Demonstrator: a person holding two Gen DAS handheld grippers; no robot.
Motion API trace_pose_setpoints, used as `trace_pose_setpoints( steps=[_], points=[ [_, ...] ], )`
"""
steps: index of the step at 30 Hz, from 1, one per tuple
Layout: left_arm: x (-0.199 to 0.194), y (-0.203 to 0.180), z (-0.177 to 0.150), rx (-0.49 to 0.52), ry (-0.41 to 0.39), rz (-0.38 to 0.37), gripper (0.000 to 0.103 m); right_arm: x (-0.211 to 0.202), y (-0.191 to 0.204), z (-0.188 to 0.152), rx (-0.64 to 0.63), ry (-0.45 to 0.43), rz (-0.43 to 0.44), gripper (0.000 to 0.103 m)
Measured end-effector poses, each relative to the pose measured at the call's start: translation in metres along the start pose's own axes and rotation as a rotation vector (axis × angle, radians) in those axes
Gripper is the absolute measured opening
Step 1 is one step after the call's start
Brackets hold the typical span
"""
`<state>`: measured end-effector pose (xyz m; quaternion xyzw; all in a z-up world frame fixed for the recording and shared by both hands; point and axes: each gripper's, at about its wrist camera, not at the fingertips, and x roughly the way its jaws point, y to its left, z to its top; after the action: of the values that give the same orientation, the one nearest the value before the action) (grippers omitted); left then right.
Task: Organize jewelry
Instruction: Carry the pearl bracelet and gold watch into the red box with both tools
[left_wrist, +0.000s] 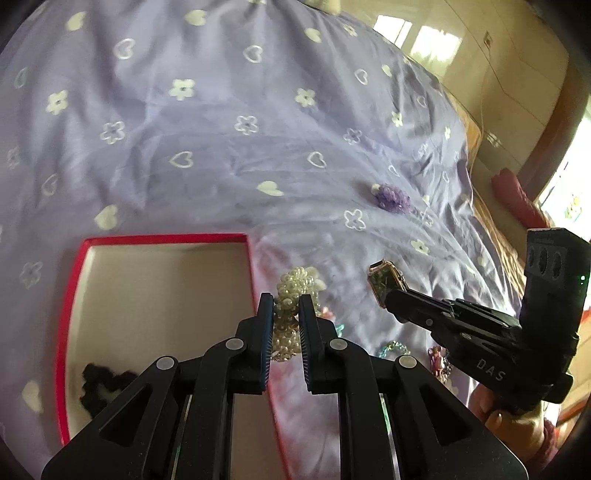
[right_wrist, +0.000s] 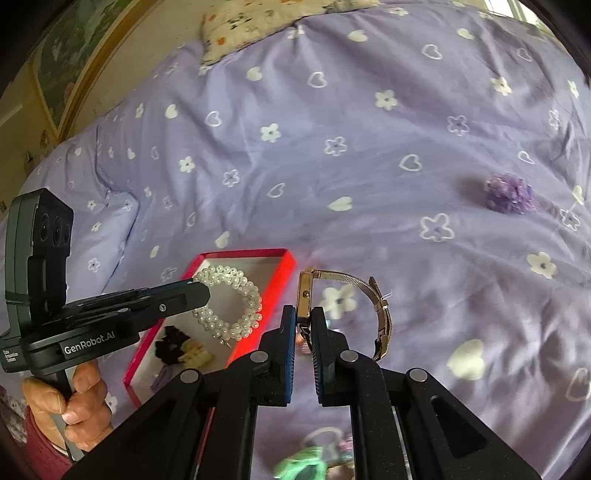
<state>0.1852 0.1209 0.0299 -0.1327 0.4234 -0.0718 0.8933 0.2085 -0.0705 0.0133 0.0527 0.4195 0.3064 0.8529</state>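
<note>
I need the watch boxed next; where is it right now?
The gold watch is clamped in the right tongs, lifted above the bedspread, just right of the red box.

Pearl bracelet (right_wrist: 229, 302) lifted over red box (right_wrist: 243, 258), gold watch (right_wrist: 345, 306) raised

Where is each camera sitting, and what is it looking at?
Left wrist: rides the left gripper, looking down at the pearl bracelet it pinches beside the red box; the right gripper shows.
Right wrist: rides the right gripper, looking down at the gold watch it pinches; a hand shows.
Shared: purple bedspread, purple scrunchie, box, bracelet, watch.
</note>
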Motion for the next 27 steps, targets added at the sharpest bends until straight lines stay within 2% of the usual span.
trace_pose_setpoints(
  steps=[12, 27],
  points=[
    [-0.032, 0.049, -0.015, -0.095, -0.037, 0.036, 0.012, 0.014, 0.043, -0.001, -0.055, 0.026, 0.040, 0.008],
    [-0.034, 0.106, -0.023, -0.197, -0.044, 0.067, 0.012, 0.061, 0.086, -0.002, -0.119, 0.101, 0.085, 0.008]
  ],
)
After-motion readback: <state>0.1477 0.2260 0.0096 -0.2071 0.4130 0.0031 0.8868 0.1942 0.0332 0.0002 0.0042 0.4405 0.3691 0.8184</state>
